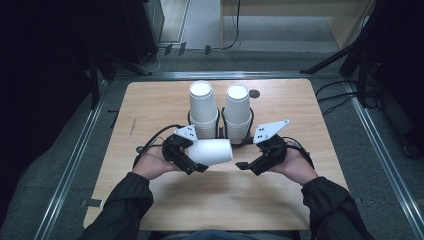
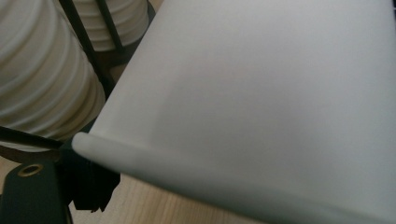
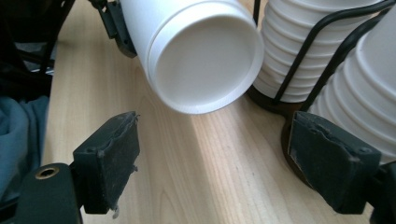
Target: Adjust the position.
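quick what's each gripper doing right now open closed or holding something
Left tongs: shut on a white cup held on its side.
Right tongs: open, holding nothing, jaws apart and pointed at the cup's base.

The cup (image 2: 261, 107) hides the left gripper's fingers (mostly).

There were 2 stacks of white paper cups, a left stack (image 1: 202, 107) and a right stack (image 1: 238, 109), each standing in 1 of 2 black wire holders (image 1: 220, 131) on 1 wooden table (image 1: 150, 110). 1 single white cup (image 1: 212, 151) lay sideways, apart from the stacks. 2 grippers were there, the left gripper (image 1: 197, 167) and the right gripper (image 1: 246, 166).
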`<state>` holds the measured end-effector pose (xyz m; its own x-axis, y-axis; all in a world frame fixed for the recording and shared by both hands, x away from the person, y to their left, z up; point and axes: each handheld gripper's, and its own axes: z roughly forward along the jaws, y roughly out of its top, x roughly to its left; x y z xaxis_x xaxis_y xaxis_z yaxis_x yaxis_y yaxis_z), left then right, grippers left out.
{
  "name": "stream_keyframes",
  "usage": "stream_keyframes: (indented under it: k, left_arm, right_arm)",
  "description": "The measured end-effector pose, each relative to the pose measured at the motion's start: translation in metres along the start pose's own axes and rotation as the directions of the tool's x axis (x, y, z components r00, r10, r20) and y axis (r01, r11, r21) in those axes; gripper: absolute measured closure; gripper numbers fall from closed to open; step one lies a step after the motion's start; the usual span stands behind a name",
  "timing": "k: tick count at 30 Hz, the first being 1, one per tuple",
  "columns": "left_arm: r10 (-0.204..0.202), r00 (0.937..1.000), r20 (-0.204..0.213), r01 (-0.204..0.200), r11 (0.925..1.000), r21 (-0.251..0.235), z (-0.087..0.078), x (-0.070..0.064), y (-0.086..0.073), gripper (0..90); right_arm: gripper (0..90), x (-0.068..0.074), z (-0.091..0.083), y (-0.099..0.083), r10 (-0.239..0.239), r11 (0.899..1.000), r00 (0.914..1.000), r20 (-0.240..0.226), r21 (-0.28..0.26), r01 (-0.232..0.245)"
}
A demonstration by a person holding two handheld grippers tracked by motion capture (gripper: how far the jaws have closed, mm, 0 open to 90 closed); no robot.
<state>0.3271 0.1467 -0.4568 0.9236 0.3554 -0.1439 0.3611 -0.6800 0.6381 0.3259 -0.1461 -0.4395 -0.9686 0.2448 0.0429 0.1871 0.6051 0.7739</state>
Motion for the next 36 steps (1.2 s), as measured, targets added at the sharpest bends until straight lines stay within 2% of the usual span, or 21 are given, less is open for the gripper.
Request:
stream_keyframes:
  k: [4,7,16,24,29,36]
  left_arm:
    - [0.0,1.0,-0.007,0.0,0.9997,0.024,0.005,-0.001,0.002,9.5]
    - [0.015,0.9999,-0.008,-0.015,0.9982,0.058,0.011,-0.003,0.005,9.5]
    - [0.028,0.9996,0.004,-0.028,0.9913,0.128,0.029,-0.009,0.011,9.5]
    - [0.049,0.9985,0.024,-0.052,0.9881,0.145,0.038,-0.016,0.015,9.5]
    - [0.063,0.9979,0.018,-0.065,0.9826,0.174,0.043,-0.019,0.018,9.4]
    - [0.071,0.9972,0.022,-0.074,0.9813,0.178,0.046,-0.023,0.021,9.4]
  right_arm:
    - [16.8,0.0,0.0,0.0,-0.003,1.0,1.0,0.004,-0.003,0.003]
    - [16.9,0.001,0.001,0.0,-0.011,1.0,0.9999,0.006,0.003,0.011]
    - [16.9,0.005,0.01,0.003,-0.037,0.999,0.999,-0.024,0.025,0.038]
    - [16.8,0.011,0.02,0.005,-0.056,0.997,0.9969,-0.056,0.052,0.059]
    - [16.5,0.016,0.031,0.006,-0.085,0.991,0.9942,-0.066,0.098,0.091]
    - [16.1,0.021,0.043,0.007,-0.108,0.981,0.9921,-0.064,0.155,0.116]
